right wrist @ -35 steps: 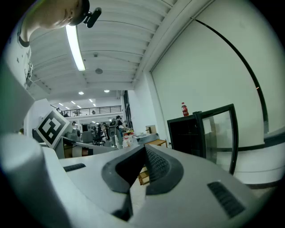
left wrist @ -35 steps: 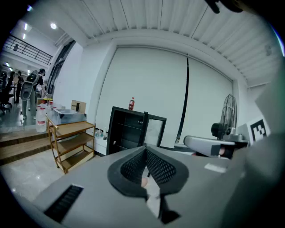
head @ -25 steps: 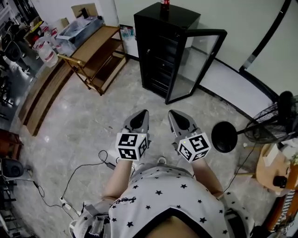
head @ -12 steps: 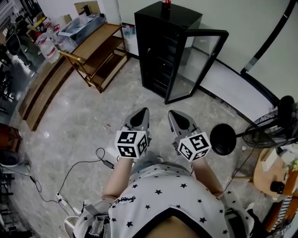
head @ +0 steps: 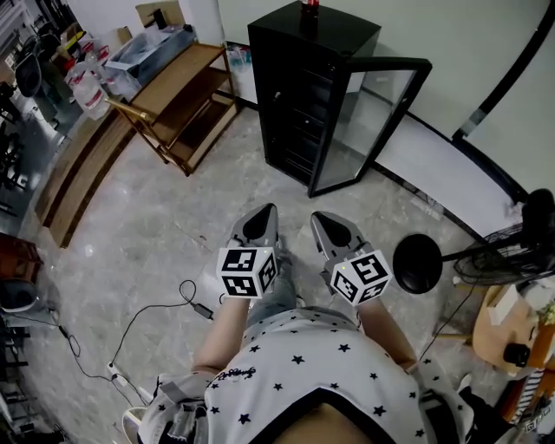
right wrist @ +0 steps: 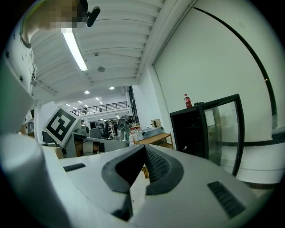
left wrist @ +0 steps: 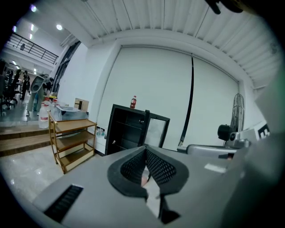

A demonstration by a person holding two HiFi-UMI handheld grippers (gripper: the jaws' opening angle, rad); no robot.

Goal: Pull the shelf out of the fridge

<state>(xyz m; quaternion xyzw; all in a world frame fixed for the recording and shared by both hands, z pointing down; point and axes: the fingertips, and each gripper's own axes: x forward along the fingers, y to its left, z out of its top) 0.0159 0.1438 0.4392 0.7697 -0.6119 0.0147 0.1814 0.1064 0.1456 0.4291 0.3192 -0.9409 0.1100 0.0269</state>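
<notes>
A black fridge (head: pixel 308 87) stands across the floor ahead, its glass door (head: pixel 368 121) swung open to the right. Dark shelves (head: pixel 299 130) show inside it, and a red bottle (head: pixel 307 7) stands on top. My left gripper (head: pixel 263 214) and right gripper (head: pixel 323 218) hover side by side over the floor, well short of the fridge, both shut with nothing in them. In the left gripper view the shut left gripper (left wrist: pixel 145 149) points at the fridge (left wrist: pixel 129 131). The right gripper view shows the right gripper (right wrist: pixel 144 149) shut, with the fridge (right wrist: pixel 196 129) to its right.
A wooden rack (head: pixel 182 100) holding a plastic bin (head: pixel 147 50) stands left of the fridge, with water bottles (head: pixel 87 87) beside it. A fan's round base (head: pixel 417 263) sits on the floor at right. Cables (head: pixel 165 312) trail on the floor at lower left.
Both grippers stay shut and side by side. The fridge and floor have shifted slightly in the head view; the fan base has drifted a little.
</notes>
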